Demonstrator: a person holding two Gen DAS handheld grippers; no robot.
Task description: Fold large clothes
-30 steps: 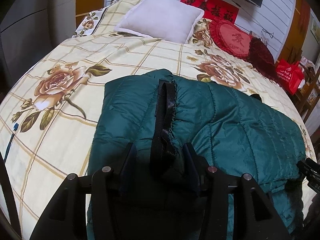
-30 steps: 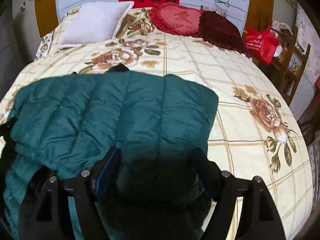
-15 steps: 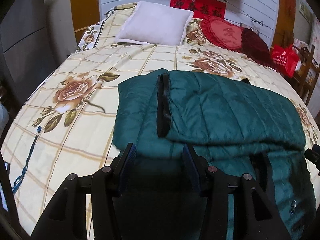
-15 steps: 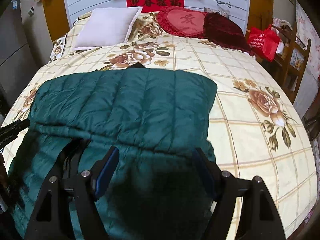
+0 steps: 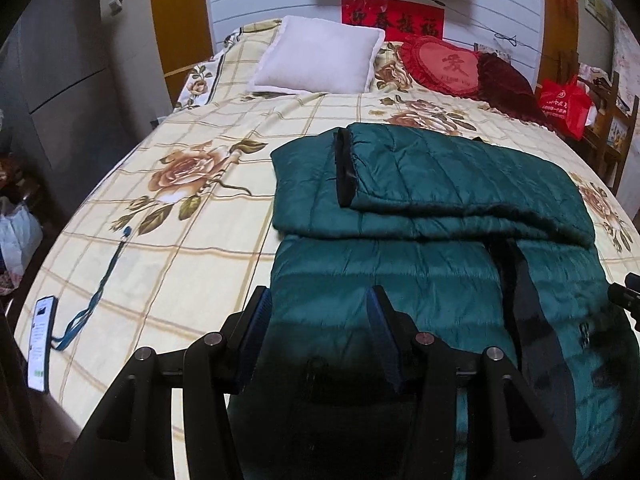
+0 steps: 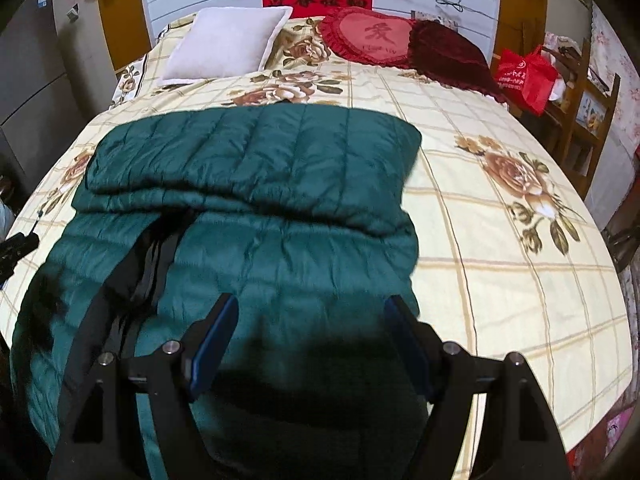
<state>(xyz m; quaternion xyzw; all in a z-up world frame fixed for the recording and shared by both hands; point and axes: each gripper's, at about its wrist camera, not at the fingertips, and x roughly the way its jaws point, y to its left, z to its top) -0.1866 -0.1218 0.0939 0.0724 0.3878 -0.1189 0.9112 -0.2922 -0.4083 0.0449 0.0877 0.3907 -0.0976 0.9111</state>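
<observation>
There is one big green coat (image 5: 420, 280) on one bed (image 5: 192, 240). There are three pillows: one white pillow (image 5: 320, 60), one red heart pillow (image 5: 444, 66) and one dark red pillow (image 5: 506, 84). There is one red bag (image 5: 564, 106), one phone (image 5: 40, 340), one blue string (image 5: 96, 300) and one red sign (image 5: 392, 16).
</observation>
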